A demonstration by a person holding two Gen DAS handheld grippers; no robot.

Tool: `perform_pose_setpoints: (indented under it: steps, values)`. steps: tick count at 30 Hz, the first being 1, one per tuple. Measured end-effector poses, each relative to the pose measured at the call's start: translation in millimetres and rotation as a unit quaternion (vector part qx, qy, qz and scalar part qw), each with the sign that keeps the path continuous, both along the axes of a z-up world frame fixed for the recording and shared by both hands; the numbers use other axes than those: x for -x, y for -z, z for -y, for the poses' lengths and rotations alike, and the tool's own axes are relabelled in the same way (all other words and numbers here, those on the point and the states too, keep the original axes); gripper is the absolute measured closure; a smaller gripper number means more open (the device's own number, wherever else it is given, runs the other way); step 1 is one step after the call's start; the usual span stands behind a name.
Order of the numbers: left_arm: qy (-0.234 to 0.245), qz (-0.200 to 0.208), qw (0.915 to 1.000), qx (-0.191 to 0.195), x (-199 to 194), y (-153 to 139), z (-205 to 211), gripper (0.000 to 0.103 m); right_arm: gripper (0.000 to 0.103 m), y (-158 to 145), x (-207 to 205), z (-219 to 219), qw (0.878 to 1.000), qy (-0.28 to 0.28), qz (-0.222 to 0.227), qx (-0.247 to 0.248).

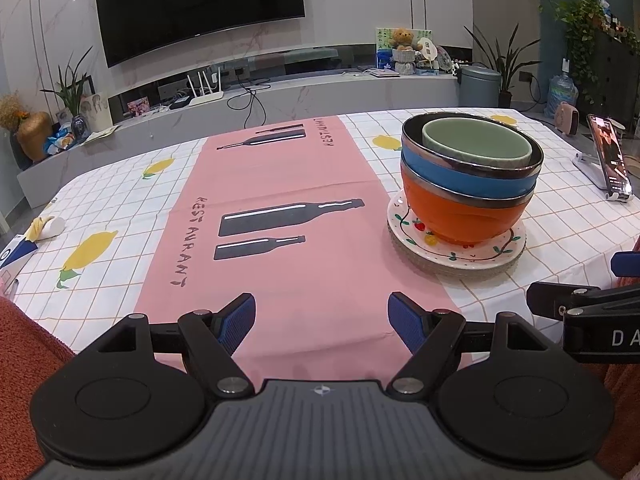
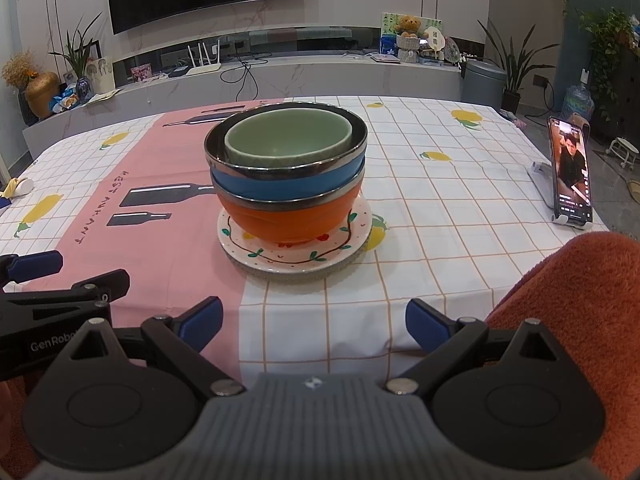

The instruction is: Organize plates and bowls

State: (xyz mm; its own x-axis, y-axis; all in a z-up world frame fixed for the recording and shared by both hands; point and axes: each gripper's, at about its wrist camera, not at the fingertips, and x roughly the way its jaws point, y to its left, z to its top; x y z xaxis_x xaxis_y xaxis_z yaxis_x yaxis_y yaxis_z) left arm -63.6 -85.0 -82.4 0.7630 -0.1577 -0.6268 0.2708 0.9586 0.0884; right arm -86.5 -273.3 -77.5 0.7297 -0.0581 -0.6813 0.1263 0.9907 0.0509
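A stack stands on the table: a green bowl (image 2: 288, 136) nested in a blue bowl (image 2: 288, 184), nested in an orange bowl (image 2: 288, 220), on a white patterned plate (image 2: 288, 258) that lies on a grey plate (image 2: 280, 276). In the left wrist view the same stack shows at the right: green bowl (image 1: 476, 140), blue bowl (image 1: 460, 178), orange bowl (image 1: 460, 216), patterned plate (image 1: 408, 232). My left gripper (image 1: 322, 316) is open and empty over the pink runner, left of the stack. My right gripper (image 2: 314, 320) is open and empty, near the table's front edge, in front of the stack.
A phone on a stand (image 2: 570, 172) is at the table's right edge. A small white cup (image 1: 50, 226) and a blue box (image 1: 14, 254) sit at the left edge. The pink runner (image 1: 280, 208) lies down the tablecloth. An orange sleeve (image 2: 576, 300) is at the right.
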Motion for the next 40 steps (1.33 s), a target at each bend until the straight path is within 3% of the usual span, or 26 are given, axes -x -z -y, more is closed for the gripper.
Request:
perform_pose_setpoints:
  steps: [40]
  values:
    - [-0.002, 0.001, 0.9999, 0.011, 0.0, -2.1, -1.7, 0.014, 0.007, 4.3, -1.1, 0.1, 1.0, 0.0, -0.007, 0.001]
